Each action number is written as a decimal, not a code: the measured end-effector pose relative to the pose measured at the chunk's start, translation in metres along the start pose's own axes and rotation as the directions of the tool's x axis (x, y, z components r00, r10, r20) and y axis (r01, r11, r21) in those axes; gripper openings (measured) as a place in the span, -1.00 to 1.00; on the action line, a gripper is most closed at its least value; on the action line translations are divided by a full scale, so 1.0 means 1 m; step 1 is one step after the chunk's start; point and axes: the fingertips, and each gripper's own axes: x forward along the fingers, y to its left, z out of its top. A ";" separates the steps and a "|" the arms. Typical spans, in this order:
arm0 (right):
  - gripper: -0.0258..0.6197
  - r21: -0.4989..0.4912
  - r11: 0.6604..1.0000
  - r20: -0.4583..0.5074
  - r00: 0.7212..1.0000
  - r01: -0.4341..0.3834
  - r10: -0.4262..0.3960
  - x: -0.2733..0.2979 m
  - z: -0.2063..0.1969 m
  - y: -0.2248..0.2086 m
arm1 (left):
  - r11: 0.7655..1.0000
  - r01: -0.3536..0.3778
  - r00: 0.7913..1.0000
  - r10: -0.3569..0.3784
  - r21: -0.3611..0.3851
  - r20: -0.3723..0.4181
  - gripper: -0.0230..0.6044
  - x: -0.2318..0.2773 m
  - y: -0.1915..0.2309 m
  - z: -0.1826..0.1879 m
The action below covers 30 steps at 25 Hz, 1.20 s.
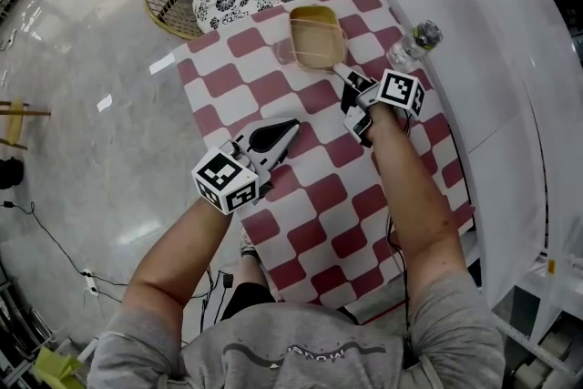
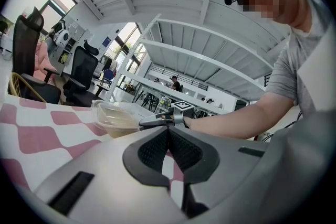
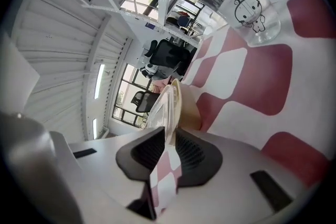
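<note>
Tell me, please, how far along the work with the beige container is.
Done: the right claw is shut on the rim of the beige container. In hand: that grip only; the container sits on the checked tablecloth, not lifted. Left: any move of the container, I judge; the left claw is shut, empty and apart from it.

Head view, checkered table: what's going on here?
A person works over a red-and-white checkered tablecloth with tongs in each hand. The right tongs are clamped on the near rim of a tan plastic container. The left tongs are shut on nothing, off to the side over the cloth. A clear bottle stands near the container.
</note>
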 end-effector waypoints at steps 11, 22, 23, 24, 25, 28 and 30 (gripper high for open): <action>-0.79 0.031 0.976 0.064 0.975 -0.216 0.214 -0.028 0.000 0.047 | 1.000 -0.003 1.000 0.002 0.017 0.014 -0.88 -0.007 -0.005 0.016; -0.79 -0.171 0.962 0.172 0.955 -0.213 0.242 -0.081 0.029 0.102 | 0.997 -0.006 0.998 0.002 0.072 0.056 -0.88 -0.016 -0.021 0.064; -0.79 -0.192 0.961 0.186 0.954 -0.201 0.237 -0.088 0.034 0.107 | 0.997 -0.005 0.998 0.000 0.077 0.060 -0.88 -0.016 -0.023 0.069; -0.79 -0.209 0.960 0.201 0.952 -0.189 0.231 -0.094 0.037 0.111 | 0.997 -0.003 0.998 -0.003 0.083 0.064 -0.88 -0.017 -0.026 0.074; -0.79 -0.223 0.958 0.215 0.950 -0.178 0.226 -0.100 0.040 0.116 | 0.996 0.000 0.998 -0.006 0.090 0.068 -0.88 -0.017 -0.028 0.079; -0.79 -0.264 0.956 0.261 0.945 -0.127 0.198 -0.119 0.052 0.128 | 0.994 0.015 0.997 -0.023 0.108 0.079 -0.88 -0.015 -0.036 0.096; -0.79 -0.290 0.953 0.293 0.940 -0.085 0.173 -0.132 0.061 0.135 | 0.993 0.024 0.996 -0.034 0.116 0.088 -0.88 -0.012 -0.042 0.109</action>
